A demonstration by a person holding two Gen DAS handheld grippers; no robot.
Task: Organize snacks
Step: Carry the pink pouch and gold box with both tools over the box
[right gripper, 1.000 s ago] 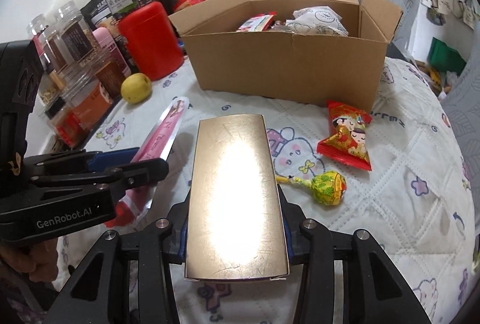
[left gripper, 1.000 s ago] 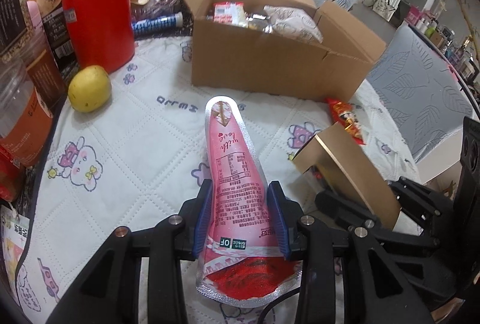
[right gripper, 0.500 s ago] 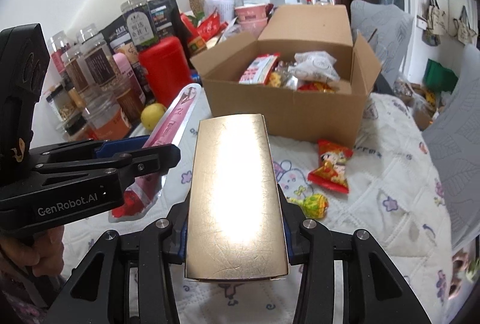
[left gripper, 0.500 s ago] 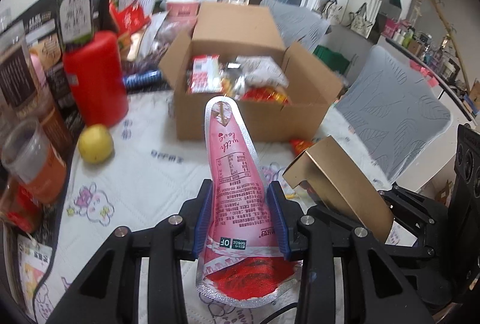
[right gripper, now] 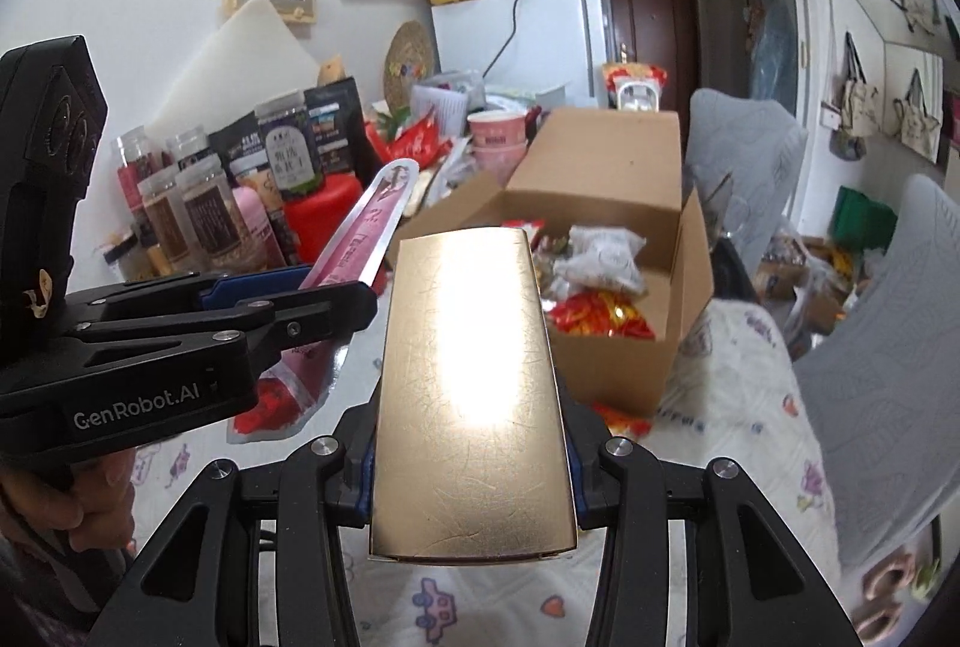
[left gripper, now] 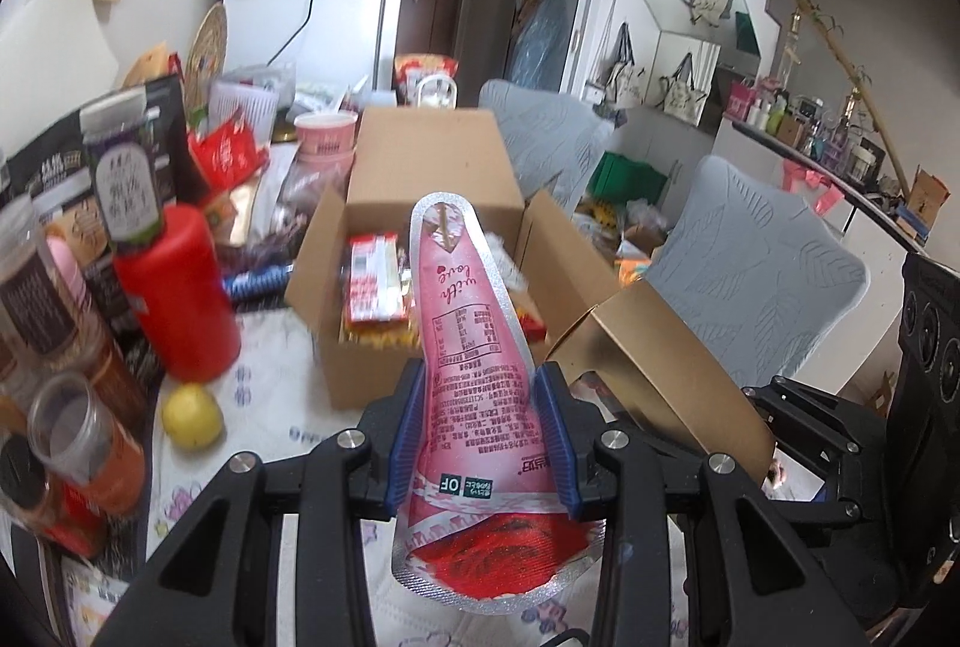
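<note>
- My left claw [left gripper: 483, 434] is clamped on a long pink snack pouch [left gripper: 474, 347]; its blue pads [left gripper: 408, 437] press on both edges of the pouch near its wide red end.
- The pouch sticks out ahead of that claw, printed back face up, with its narrow silver tip over the open cardboard box [left gripper: 420, 251] as seen from the left wrist.
- My right claw [right gripper: 471, 467] is clamped on a shiny gold box [right gripper: 474, 395], gripped by its two long sides, broad face up, glare running down its middle.
- Both held things are up in the air above the bench [right gripper: 738, 407], which wears a white quilted cover with cartoon prints.
- The two claws are side by side; from the right wrist the left one appears at the left with the pouch slanting up toward the far jars.
- The cardboard box stands toward the far side of the bench, flaps open, already holding a white packet [right gripper: 606, 257], red and yellow wrappers [right gripper: 600, 314] and a red-and-white packet [left gripper: 372, 281].
- Along the bench's left edge stand a red canister [left gripper: 177, 293], a yellow fruit [left gripper: 191, 416] in front of it, and clear jars [right gripper: 180, 221] with dark bags behind.
- A red snack wrapper [right gripper: 621, 416] lies on the cover at the foot of the cardboard box's near wall.
- A hand [right gripper: 66, 503] shows at the lower left under the left claw's handle.
</note>
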